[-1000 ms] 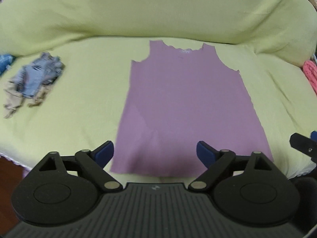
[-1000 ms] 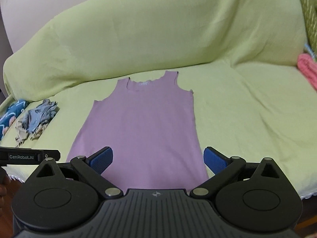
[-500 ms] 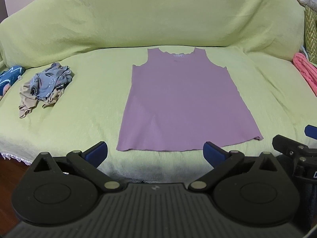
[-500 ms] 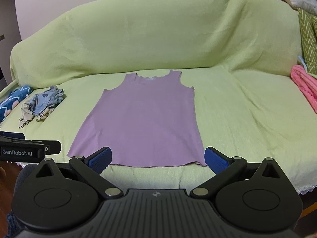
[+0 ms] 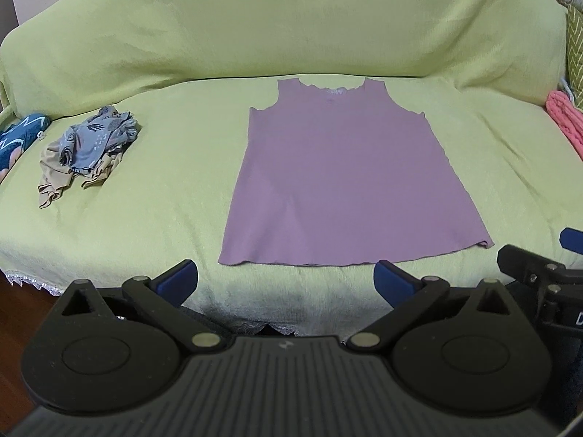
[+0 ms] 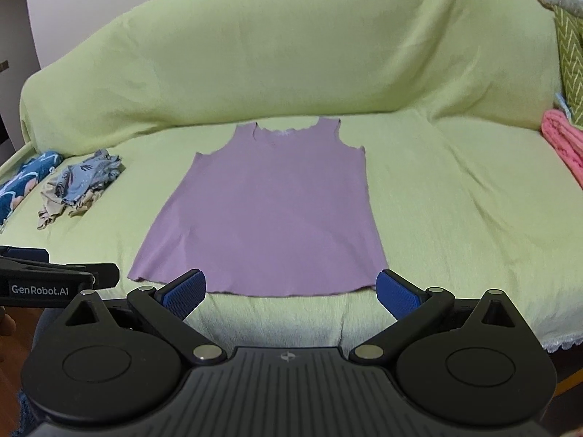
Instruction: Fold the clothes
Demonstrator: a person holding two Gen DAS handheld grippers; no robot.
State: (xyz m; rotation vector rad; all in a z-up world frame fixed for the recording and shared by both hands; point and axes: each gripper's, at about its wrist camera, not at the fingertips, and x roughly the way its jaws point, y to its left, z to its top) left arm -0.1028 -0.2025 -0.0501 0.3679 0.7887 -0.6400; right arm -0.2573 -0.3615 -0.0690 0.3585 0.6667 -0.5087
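Note:
A purple sleeveless top [image 5: 346, 178] lies spread flat on the green-covered sofa seat, neck toward the backrest, hem toward me; it also shows in the right wrist view [image 6: 269, 211]. My left gripper [image 5: 286, 280] is open and empty, held just in front of the hem, off the sofa's front edge. My right gripper [image 6: 291, 291] is open and empty, just short of the hem. Each gripper shows at the edge of the other's view.
A crumpled pile of grey-blue and tan clothes [image 5: 87, 149] lies on the seat to the left, beside a blue patterned item [image 5: 18, 138]. A pink knitted cloth [image 5: 564, 120] lies at the far right. The sofa's lace-trimmed front edge [image 5: 29, 284] is close below.
Both grippers have pulled back from the top toward the sofa's front edge, and the whole top now shows. Both stay open and empty.

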